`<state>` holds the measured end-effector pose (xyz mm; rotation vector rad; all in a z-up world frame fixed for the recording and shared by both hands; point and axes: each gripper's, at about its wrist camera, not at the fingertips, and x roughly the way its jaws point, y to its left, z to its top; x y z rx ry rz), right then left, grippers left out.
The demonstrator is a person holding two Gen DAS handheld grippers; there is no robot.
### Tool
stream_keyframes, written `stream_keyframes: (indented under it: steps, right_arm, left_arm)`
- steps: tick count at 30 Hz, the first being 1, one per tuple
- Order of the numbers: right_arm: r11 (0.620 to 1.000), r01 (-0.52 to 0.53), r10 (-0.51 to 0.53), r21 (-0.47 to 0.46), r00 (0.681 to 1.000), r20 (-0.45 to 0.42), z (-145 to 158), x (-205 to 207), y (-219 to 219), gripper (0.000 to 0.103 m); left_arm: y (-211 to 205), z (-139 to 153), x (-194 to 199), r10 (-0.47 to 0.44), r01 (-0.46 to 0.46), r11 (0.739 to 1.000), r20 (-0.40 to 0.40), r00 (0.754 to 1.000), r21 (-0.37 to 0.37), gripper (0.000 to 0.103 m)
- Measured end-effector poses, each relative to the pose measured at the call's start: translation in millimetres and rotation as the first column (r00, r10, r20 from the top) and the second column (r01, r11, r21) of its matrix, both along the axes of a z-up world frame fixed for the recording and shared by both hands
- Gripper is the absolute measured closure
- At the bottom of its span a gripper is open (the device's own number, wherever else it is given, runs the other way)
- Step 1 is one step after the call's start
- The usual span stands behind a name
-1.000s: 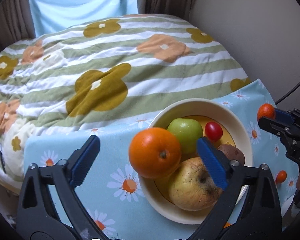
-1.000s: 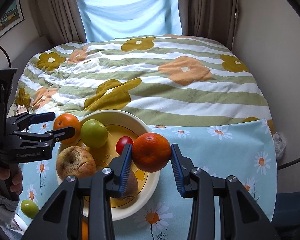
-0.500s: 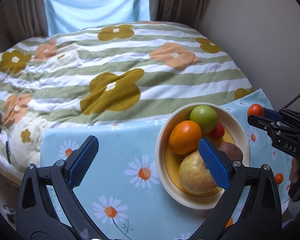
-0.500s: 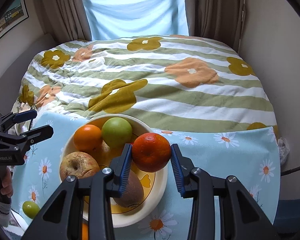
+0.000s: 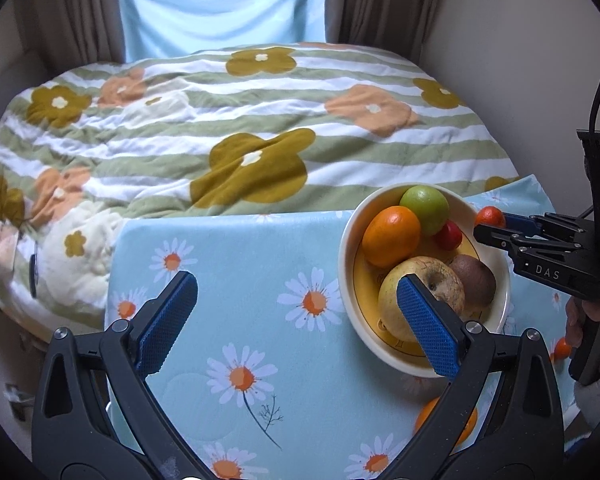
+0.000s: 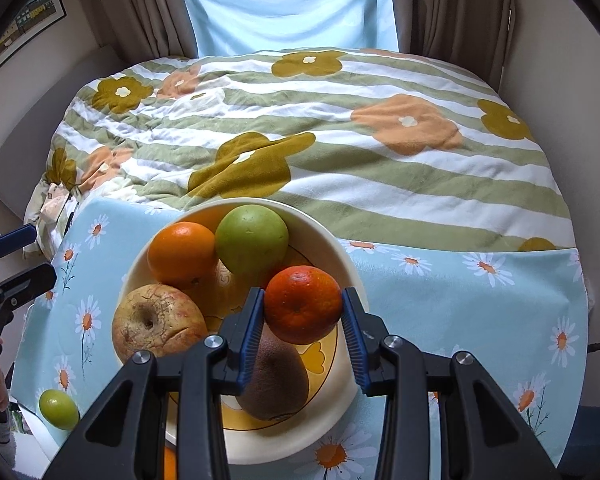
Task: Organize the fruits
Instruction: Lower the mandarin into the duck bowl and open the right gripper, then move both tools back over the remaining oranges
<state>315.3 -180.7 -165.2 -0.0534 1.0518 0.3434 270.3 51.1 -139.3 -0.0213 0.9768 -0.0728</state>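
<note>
A cream bowl (image 6: 342,254) with a yellow inside stands on the daisy tablecloth (image 5: 260,264). It holds an orange (image 6: 181,253), a green apple (image 6: 252,239), a wrinkled yellow apple (image 6: 156,322) and a brown kiwi (image 6: 274,380); a small red fruit (image 5: 449,235) shows in the left wrist view. My right gripper (image 6: 302,330) is shut on a reddish orange (image 6: 303,310) and holds it over the bowl's right side. My left gripper (image 5: 296,320) is open and empty, left of the bowl (image 5: 346,264).
A small green fruit (image 6: 59,409) lies on the cloth at the near left. An orange (image 5: 446,420) lies near the bowl's front, and a small orange fruit (image 5: 562,348) at the right. A striped flowered quilt (image 5: 240,128) covers the bed behind.
My left gripper has let go of the orange, which now rests in the bowl, and has drawn back to the left. My right gripper has moved over the bowl with the reddish orange.
</note>
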Motion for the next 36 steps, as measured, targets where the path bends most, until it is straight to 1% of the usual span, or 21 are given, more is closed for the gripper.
stream_keyframes:
  steps: [3, 4, 5, 6, 8, 10, 15, 18, 25, 30, 36]
  right_arm:
    - [1.0, 0.003, -0.003, 0.0, 1.0, -0.016, -4, 1, -2, 0.067]
    - [1.0, 0.01, -0.01, 0.001, 1.0, -0.015, -5, 2, -3, 0.063]
    - [1.0, 0.015, -0.014, 0.006, 1.0, -0.01, -4, 1, -5, 0.054]
    - [1.0, 0.016, -0.016, 0.012, 1.0, -0.004, -3, 0, -7, 0.049]
    - [1.0, 0.014, -0.014, 0.015, 1.0, 0.011, -1, -2, -8, 0.018]
    - [1.0, 0.011, -0.012, 0.021, 0.999, 0.034, 4, -5, -9, 0.006]
    - [0.999, 0.016, -0.018, 0.041, 0.998, 0.06, 14, -14, -16, 0.005]
    - [0.999, 0.007, -0.01, 0.036, 0.997, 0.078, 20, -20, -18, 0.005]
    - [0.998, -0.014, 0.008, 0.065, 0.996, 0.086, 36, -37, -27, 0.005]
    - [0.998, -0.018, 0.011, 0.066, 0.994, 0.108, 53, -54, -36, 0.005]
    - [0.999, -0.027, 0.021, 0.036, 0.99, 0.138, 73, -81, -53, 0.005]
  left_arm:
    - [1, 0, -5, 0.013, -0.013, 1.0, -0.004, 1.0, 0.0, 0.0]
    - [1, 1, -7, 0.017, -0.017, 1.0, -0.003, 1.0, -0.001, 0.0]
    - [0, 2, -9, 0.019, -0.019, 1.0, -0.002, 1.0, -0.001, 0.0]
    - [0, 2, -11, 0.022, -0.022, 1.0, -0.001, 1.0, 0.001, 0.0]
    - [-2, 4, -14, 0.026, -0.026, 1.0, 0.001, 1.0, 0.008, 0.0]
    - [-4, 6, -18, 0.029, -0.029, 0.999, 0.005, 1.0, 0.013, 0.0]
    - [-9, 16, -28, 0.035, -0.035, 0.999, 0.025, 0.999, 0.021, 0.0]
    - [-13, 24, -35, 0.041, -0.042, 0.999, 0.042, 0.998, 0.025, 0.0]
    - [-20, 43, -56, 0.06, -0.063, 0.997, 0.075, 0.995, 0.04, 0.0]
    - [-24, 57, -81, 0.079, -0.084, 0.996, 0.106, 0.991, 0.042, 0.0]
    - [-34, 69, -112, 0.095, -0.101, 0.994, 0.133, 0.987, 0.038, 0.0]
